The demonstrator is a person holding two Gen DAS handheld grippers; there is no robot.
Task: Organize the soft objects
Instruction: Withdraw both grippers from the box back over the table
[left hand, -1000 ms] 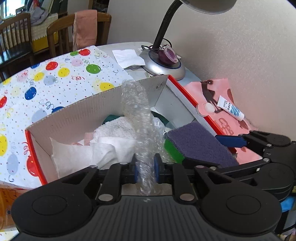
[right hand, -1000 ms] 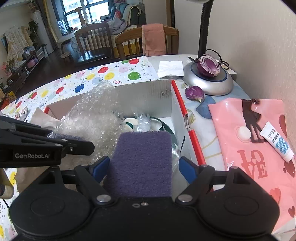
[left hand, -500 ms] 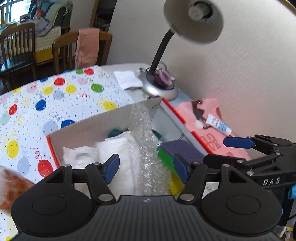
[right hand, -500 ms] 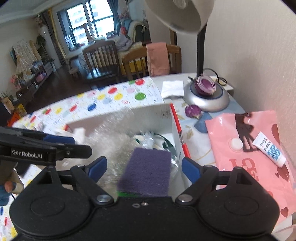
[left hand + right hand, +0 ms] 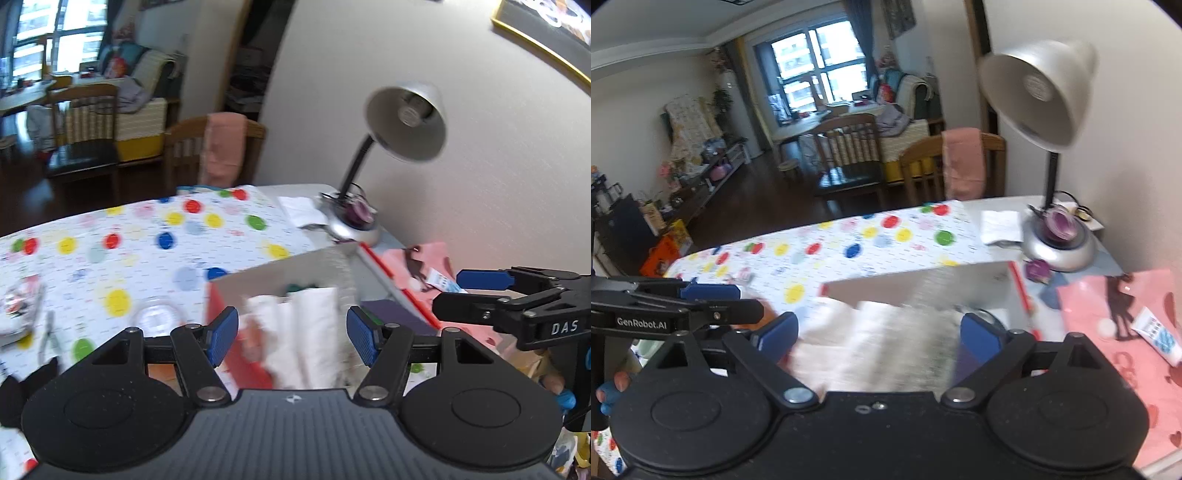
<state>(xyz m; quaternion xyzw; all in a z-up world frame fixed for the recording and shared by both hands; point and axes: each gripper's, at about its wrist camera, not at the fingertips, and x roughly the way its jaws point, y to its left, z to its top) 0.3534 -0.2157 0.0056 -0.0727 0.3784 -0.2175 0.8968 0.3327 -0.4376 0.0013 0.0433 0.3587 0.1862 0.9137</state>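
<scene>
Above one box [image 5: 280, 273], two empty claws: left claw [image 5: 291, 334], right claw [image 5: 879, 338] opening.

White cloths [image 5: 295, 332], bubble wrap [image 5: 345, 291] and a purple sponge [image 5: 395, 314] fill the cardboard box [image 5: 258, 269].

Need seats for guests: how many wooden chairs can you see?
2: one dark chair further back in the room, one lighter chair at the table's far edge with a pink cloth draped over it. Others may be hidden.
</scene>
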